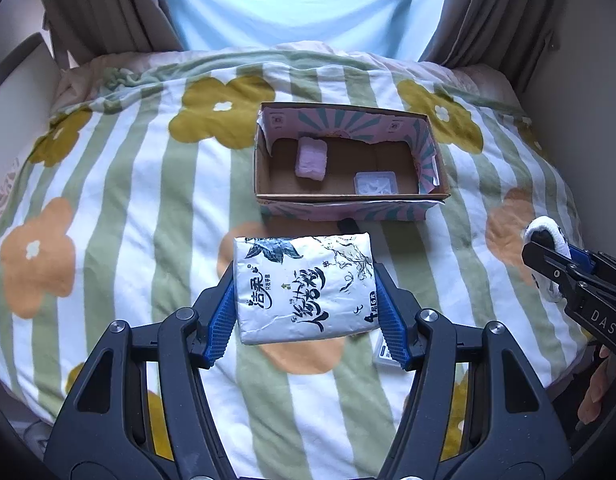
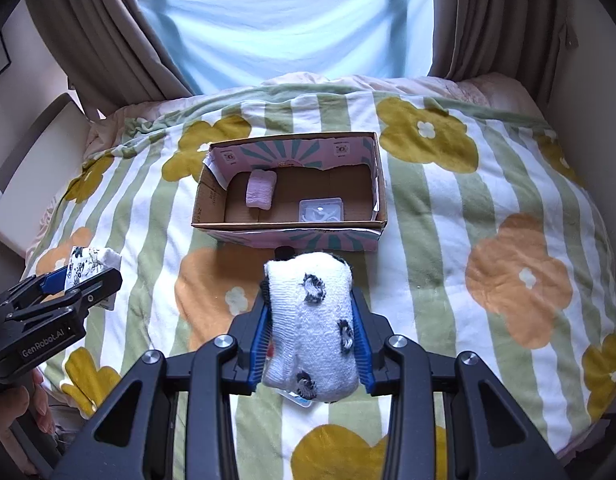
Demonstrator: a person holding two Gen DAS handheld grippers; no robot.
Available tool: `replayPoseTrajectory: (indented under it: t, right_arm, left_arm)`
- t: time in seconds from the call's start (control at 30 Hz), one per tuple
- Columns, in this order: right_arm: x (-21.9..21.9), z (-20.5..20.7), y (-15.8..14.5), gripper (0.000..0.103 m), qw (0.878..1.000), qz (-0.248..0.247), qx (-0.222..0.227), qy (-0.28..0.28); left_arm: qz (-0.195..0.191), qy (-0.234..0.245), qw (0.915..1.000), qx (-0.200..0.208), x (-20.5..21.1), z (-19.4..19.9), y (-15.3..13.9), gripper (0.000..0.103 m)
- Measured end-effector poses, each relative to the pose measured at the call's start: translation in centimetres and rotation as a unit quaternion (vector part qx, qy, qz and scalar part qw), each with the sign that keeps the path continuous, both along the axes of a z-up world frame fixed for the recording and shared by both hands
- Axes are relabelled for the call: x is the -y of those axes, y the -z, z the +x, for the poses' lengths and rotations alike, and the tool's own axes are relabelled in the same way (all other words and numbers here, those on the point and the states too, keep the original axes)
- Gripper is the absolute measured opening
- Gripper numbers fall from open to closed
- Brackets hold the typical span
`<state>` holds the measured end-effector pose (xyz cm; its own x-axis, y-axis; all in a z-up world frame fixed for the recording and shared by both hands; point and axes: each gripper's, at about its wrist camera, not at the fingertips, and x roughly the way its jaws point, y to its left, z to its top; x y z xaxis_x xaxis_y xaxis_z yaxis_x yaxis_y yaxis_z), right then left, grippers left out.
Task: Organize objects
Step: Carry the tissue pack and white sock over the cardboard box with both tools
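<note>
Open box (image 1: 350, 200) on the flowered blanket (image 1: 119, 208), already holding a pink pad (image 1: 311, 157) toward its left end and a clear case (image 1: 375, 182) toward its right. Nearer than the box, tissue pack (image 1: 303, 286) clamped across its width by the left gripper (image 1: 303, 304), long axis running side to side, roughly parallel to the box's long side; box straight ahead and below. Rolled sock (image 2: 312, 320), white with dark spots, gripped by the right gripper (image 2: 312, 332), long axis pointing toward the box; box ahead and slightly left. Both loads hanging short of the box's near wall, neither clearly closer. Probably a forward carry over that wall next, free floor lying mid-box.
</note>
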<state>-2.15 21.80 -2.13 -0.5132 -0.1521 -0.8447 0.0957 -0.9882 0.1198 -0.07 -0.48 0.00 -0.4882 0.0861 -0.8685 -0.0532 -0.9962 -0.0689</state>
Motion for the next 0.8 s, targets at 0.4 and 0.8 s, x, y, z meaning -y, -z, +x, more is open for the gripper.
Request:
replayPoseTrajectory:
  t: [0.4, 0.8]
  right_arm:
    - [0.2, -0.7, -1.3, 0.034, 1.000, -0.007, -0.009, 0.002]
    - [0.2, -5.8, -3.1, 0.034, 0.999, -0.010, -0.031, -0.013]
  left_arm:
    - [0.007, -0.001, 1.0000, 0.000, 0.0, -1.2, -0.5, 0.059]
    - [0.020, 0.023, 0.9995, -0.013, -1.1, -7.6, -2.4, 0.059]
